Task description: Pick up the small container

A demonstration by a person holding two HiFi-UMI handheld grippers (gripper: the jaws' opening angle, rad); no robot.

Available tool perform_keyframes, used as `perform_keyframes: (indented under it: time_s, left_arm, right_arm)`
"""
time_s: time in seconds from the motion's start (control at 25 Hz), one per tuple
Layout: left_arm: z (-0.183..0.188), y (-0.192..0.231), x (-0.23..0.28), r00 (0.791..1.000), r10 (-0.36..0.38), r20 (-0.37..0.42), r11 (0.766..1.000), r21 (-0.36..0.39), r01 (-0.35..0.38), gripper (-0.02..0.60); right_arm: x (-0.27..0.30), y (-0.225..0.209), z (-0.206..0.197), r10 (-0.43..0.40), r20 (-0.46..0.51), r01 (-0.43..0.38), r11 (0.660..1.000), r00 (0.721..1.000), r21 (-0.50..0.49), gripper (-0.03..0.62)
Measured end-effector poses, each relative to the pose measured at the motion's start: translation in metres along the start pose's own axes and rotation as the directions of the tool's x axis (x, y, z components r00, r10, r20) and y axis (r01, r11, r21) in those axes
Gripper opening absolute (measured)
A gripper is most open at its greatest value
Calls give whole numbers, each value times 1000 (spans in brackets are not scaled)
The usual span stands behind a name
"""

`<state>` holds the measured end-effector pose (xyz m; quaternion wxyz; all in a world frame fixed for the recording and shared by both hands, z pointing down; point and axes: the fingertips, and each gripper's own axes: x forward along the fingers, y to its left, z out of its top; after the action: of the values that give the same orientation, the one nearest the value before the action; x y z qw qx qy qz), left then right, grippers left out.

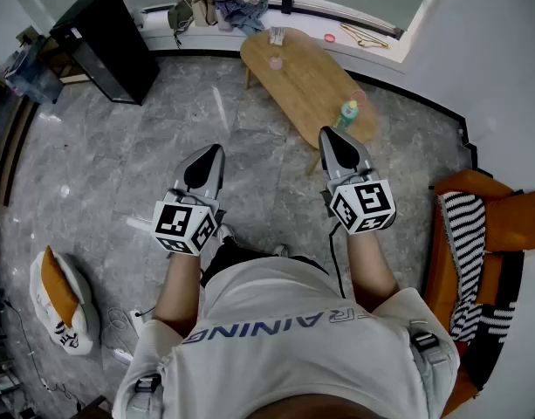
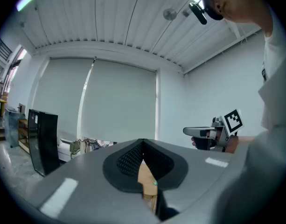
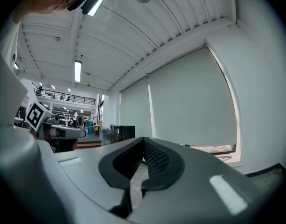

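A wooden oval table point(image 1: 306, 81) stands ahead of me on the grey floor. On it sit a small pink container point(image 1: 275, 62), a small box point(image 1: 277, 35) and a green-and-yellow bottle point(image 1: 348, 110) near the table's near end. My left gripper point(image 1: 217, 150) is held level over the floor, short of the table, jaws shut with nothing in them. My right gripper point(image 1: 325, 133) is also level and shut, its tip close to the table's near edge by the bottle. In the left gripper view the left gripper point(image 2: 143, 141) has its pads closed, with the table point(image 2: 145, 176) showing low behind them. The right gripper point(image 3: 143, 140) is likewise closed in its own view.
A black cabinet point(image 1: 106, 42) stands at the back left. Clothes point(image 1: 223, 7) lie on the window ledge. An orange seat point(image 1: 476, 234) with striped cloth is at the right, a white bag point(image 1: 62, 299) at the lower left. Cables trail by my feet.
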<state>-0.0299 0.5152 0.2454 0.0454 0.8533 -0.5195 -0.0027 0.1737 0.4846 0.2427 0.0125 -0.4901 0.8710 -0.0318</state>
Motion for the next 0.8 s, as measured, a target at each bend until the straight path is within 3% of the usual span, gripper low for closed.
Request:
perform_keyframes:
  time_s: [0.8]
  left_arm:
    - [-4, 42, -9, 999, 34, -3, 999, -26, -35, 0]
  right_arm:
    - [30, 13, -14, -9, -25, 9, 1000, 1000, 22, 17]
